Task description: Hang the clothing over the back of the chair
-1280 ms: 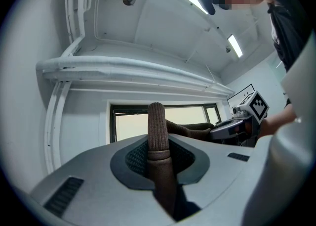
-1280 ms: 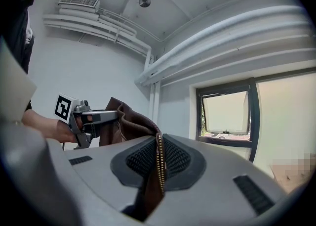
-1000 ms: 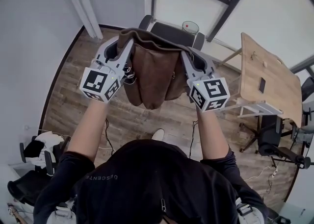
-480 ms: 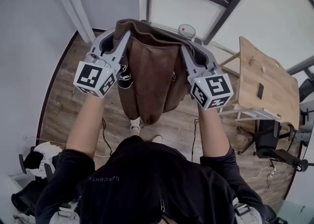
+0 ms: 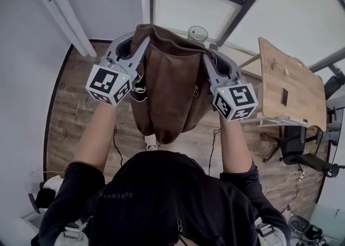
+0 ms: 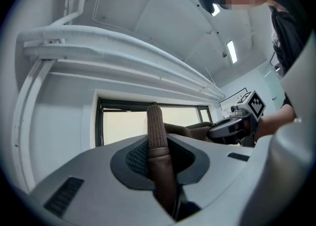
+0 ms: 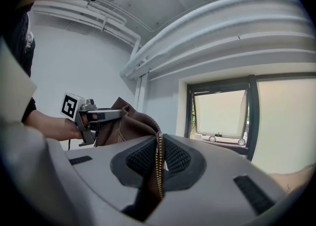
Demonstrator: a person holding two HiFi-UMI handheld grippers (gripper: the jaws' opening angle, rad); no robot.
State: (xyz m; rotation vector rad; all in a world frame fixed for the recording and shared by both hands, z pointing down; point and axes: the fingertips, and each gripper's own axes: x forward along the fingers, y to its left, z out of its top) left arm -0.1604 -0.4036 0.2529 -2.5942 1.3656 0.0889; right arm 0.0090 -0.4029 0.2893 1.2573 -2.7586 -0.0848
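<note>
The textured pads (image 6: 136, 158) of the left gripper (image 6: 158, 160) are clamped on a ribbed band (image 6: 157, 131) of the brown jacket (image 5: 170, 89), which stands up thick between them. The pads (image 7: 175, 158) of the right gripper (image 7: 158, 165) are pinched on the jacket's zipper edge (image 7: 158, 163), whose metal teeth run down the gap. Seen from the head camera, the two grippers hold the garment's top edge spread between them, the left (image 5: 136, 48) and the right (image 5: 207, 61) well apart and roughly level. The body of the jacket hangs down in folds in front of the person, clear of the wooden floor (image 5: 81, 110). A wooden table (image 5: 285, 78) stands off to the right, and a clear round vessel (image 5: 197, 33) shows just past the jacket's upper edge near the window (image 5: 188, 2). No chair back can be made out; the jacket covers whatever lies straight ahead. This looks like the carrying step, with the garment lifted and opened but not yet draped. The next move calls for bringing the held edge over the chair's top rail with both grips firm, then lowering it so fabric falls on each side before either gripper lets go. One gripper letting go early would probably let the jacket slide off.
</note>
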